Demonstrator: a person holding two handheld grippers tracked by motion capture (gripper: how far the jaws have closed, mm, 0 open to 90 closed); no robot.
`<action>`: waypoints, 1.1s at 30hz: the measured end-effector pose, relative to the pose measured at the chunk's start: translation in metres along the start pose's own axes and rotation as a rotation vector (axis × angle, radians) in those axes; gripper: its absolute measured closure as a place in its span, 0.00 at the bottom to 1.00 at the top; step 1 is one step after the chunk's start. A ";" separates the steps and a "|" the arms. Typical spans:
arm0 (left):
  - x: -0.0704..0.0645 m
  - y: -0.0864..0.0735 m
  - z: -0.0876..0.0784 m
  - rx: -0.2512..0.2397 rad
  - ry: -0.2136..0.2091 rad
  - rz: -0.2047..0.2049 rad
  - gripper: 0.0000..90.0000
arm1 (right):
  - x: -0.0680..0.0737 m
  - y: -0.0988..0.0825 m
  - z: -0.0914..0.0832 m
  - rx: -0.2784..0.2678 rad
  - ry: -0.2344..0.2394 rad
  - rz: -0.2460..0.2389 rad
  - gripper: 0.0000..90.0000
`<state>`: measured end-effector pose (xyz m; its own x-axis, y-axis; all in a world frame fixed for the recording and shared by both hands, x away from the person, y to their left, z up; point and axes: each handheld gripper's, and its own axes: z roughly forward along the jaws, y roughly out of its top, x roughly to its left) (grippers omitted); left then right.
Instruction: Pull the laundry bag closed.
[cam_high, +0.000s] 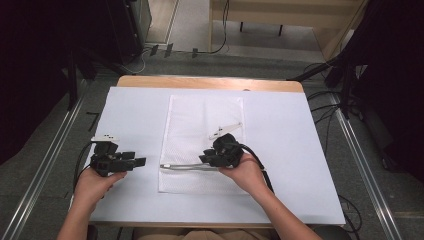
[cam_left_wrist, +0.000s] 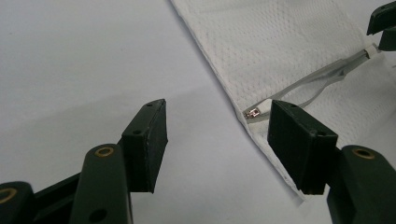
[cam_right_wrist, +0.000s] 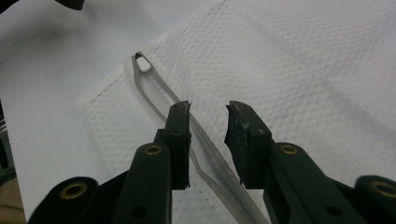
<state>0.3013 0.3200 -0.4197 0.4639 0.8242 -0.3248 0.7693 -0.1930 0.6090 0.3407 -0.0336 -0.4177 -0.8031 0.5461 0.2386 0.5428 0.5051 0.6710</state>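
A white mesh cloth (cam_high: 200, 135) lies flat in the middle of the table. Across its near part runs a thin grey double strip (cam_high: 187, 166) that ends in a small white tip (cam_right_wrist: 144, 65) by the cloth's left edge. My right gripper (cam_high: 206, 159) hovers low over the strip's right end, its jaws a narrow gap apart (cam_right_wrist: 208, 109). The strip (cam_right_wrist: 205, 149) passes under and between them, and the pads are not pressing on it. My left gripper (cam_high: 141, 162) rests open on the table left of the cloth, pointing at the strip's tip (cam_left_wrist: 254, 113), with nothing between its jaws (cam_left_wrist: 219, 112).
A white sheet (cam_high: 130, 110) covers the wooden table (cam_high: 210, 82). Metal rails (cam_high: 45, 165) run along the floor on both sides, and cables (cam_high: 330, 105) and stands lie beyond the far and right edges.
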 end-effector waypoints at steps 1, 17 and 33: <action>0.000 0.000 0.001 -0.002 0.001 -0.001 0.43 | 0.002 0.001 0.002 -0.001 -0.005 -0.009 0.78; -0.001 0.010 0.009 0.013 -0.007 0.017 0.43 | 0.019 0.016 0.032 0.012 0.045 -0.016 0.80; -0.002 0.013 0.011 0.003 -0.023 0.019 0.43 | 0.031 0.022 0.067 0.037 0.085 0.009 0.84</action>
<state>0.3152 0.3099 -0.4188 0.4883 0.8077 -0.3303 0.7615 -0.2096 0.6133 0.3443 0.0388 -0.4426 -0.8153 0.4927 0.3043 0.5575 0.5254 0.6428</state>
